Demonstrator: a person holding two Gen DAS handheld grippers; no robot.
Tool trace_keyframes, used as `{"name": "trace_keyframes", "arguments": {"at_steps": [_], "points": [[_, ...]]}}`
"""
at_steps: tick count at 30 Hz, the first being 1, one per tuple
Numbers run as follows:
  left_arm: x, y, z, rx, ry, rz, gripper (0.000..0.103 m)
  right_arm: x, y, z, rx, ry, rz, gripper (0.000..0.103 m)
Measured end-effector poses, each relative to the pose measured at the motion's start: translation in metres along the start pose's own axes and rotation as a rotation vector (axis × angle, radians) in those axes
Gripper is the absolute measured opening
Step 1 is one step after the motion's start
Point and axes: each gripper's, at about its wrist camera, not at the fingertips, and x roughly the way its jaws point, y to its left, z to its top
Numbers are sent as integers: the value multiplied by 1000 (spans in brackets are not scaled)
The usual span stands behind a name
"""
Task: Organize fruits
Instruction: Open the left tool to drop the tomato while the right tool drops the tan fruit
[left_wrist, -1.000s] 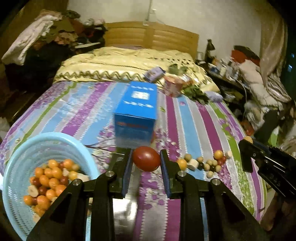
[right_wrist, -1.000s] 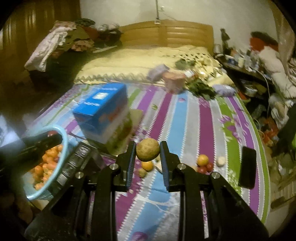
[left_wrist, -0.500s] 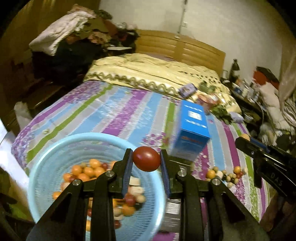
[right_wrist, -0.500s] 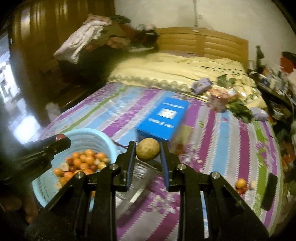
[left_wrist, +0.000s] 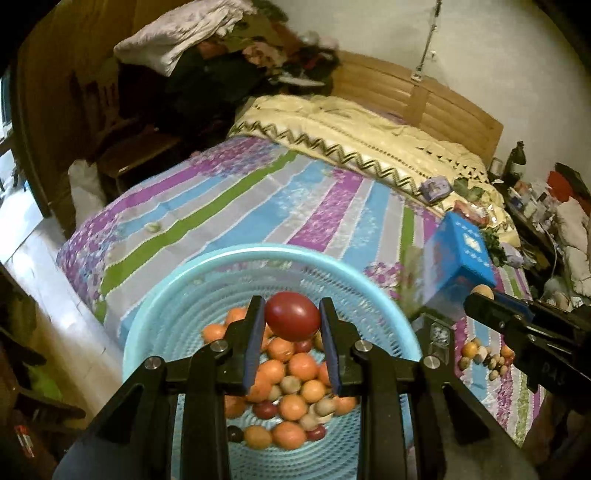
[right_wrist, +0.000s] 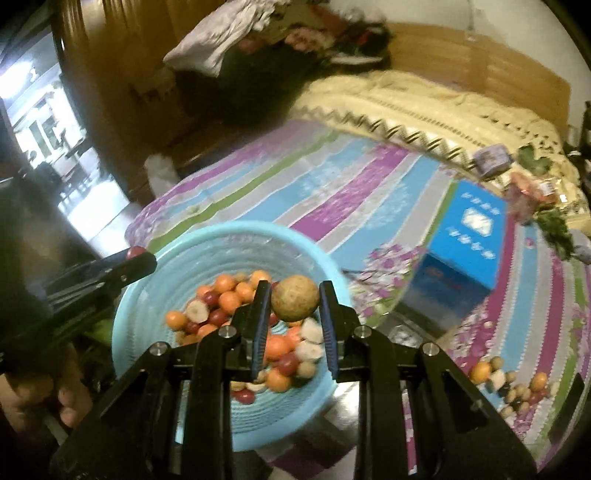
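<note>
Since a second ago both grippers have swung from the bedspread to above the basket. Left wrist view: the left gripper (left_wrist: 291, 319) is clamped on a smooth, dark red fruit (left_wrist: 292, 316) over the round, pale blue mesh basket (left_wrist: 376, 291), which holds orange, red and beige fruits (left_wrist: 291, 380). Right wrist view: the right gripper (right_wrist: 294, 301) is clamped on a rough, round tan fruit (right_wrist: 294, 298) above the same basket (right_wrist: 155, 291); a loose pile of fruit (right_wrist: 511, 384) lies on the striped bedspread (right_wrist: 332, 192) near a blue box (right_wrist: 465, 243).

Black hand-held gripper (left_wrist: 291, 347), blue pads (left_wrist: 255, 343), silver screws.
</note>
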Motion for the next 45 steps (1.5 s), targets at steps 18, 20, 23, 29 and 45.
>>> {"name": "trace_keyframes", "arguments": {"at_steps": [18,20,23,29,45], "points": [[39,56,-21,-70,150,-1,30,48,37,-18,-12,203,80,27],[41,56,-22,-70,153,-4,30,47,38,-19,-9,203,80,27],[43,55,-23,-65,157,-8,30,48,37,-20,-8,208,78,27],[46,53,-23,-58,161,-5,30,53,36,-19,-3,217,78,27],[50,49,-26,-47,178,-7,30,56,35,-19,-3,217,79,27]]}}
